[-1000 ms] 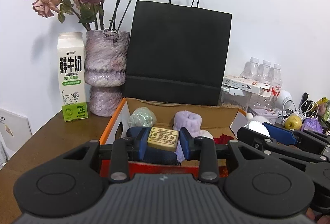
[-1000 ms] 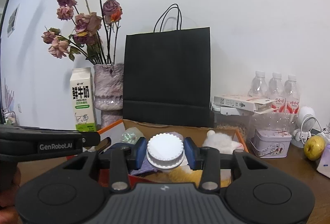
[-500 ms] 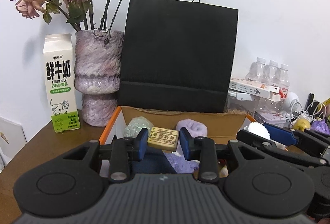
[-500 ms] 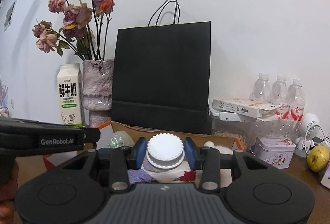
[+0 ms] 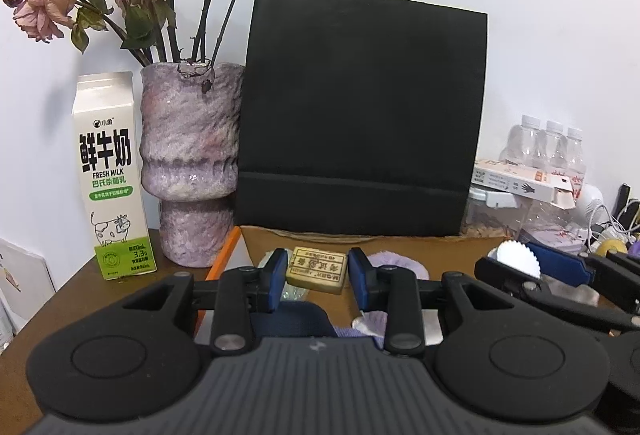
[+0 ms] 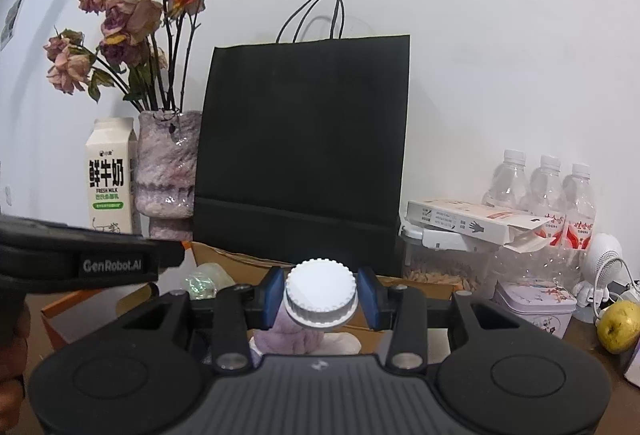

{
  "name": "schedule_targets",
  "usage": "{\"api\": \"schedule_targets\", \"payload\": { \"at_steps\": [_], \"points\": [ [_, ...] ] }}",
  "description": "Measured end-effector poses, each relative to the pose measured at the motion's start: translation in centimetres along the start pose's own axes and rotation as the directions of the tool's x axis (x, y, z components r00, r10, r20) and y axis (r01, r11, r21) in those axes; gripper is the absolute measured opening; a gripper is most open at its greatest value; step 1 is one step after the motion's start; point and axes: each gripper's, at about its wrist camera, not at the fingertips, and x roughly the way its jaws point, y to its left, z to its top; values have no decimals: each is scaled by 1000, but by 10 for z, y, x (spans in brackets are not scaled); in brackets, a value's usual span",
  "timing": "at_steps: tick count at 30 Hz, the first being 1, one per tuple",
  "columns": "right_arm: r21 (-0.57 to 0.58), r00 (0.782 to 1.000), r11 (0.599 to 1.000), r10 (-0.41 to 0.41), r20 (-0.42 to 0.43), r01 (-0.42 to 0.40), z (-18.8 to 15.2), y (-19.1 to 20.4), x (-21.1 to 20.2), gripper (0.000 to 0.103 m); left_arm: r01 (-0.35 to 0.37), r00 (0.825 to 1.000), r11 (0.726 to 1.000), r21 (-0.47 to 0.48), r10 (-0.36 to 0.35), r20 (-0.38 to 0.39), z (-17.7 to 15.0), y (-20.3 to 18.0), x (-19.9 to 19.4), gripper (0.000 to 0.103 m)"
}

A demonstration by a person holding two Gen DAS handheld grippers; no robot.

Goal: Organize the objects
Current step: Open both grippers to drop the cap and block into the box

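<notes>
My left gripper clamped a tan stamped block; my right gripper clamped a white ridged cap. Both were held above the cardboard box. Behind it stood a black paper bag against the wall.

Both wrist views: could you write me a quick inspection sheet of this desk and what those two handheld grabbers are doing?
Surface: brown wooden table, crowded.
Job's things: open cardboard box with soft items; gold block; white ridged cap.
Clutter: milk carton, vase, black paper bag, water bottles, tin, yellow-green fruit.
Grippers: left gripper fingers clamp the gold block; right gripper fingers clamp the white ridged cap.
Cables: white cable at right.
Surroundings: white wall.
</notes>
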Motion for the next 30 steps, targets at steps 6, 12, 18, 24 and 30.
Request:
{"api": "schedule_targets", "payload": {
  "at_steps": [6,12,18,24,30],
  "points": [
    [-10,1000,1000,-18,-5,18,0,2,11,39,-18,1000,1000,-9,18,-7,2,3,12,34],
    [5,1000,1000,-22,-17,22,-3,-2,12,48,-49,999,998,-27,49,18,1,9,10,93],
    [42,1000,999,-28,8,27,-2,-8,5,101,-66,994,997,-38,69,79,2,17,-1,103],
    [74,999,997,-34,25,32,1,-13,-2,103,-81,992,996,-35,85,97,4,24,-8,103],
    [77,999,997,-33,37,30,7,-11,-16,103,-73,991,997,-39,77,111,5,31,-28,103]
  ]
}}
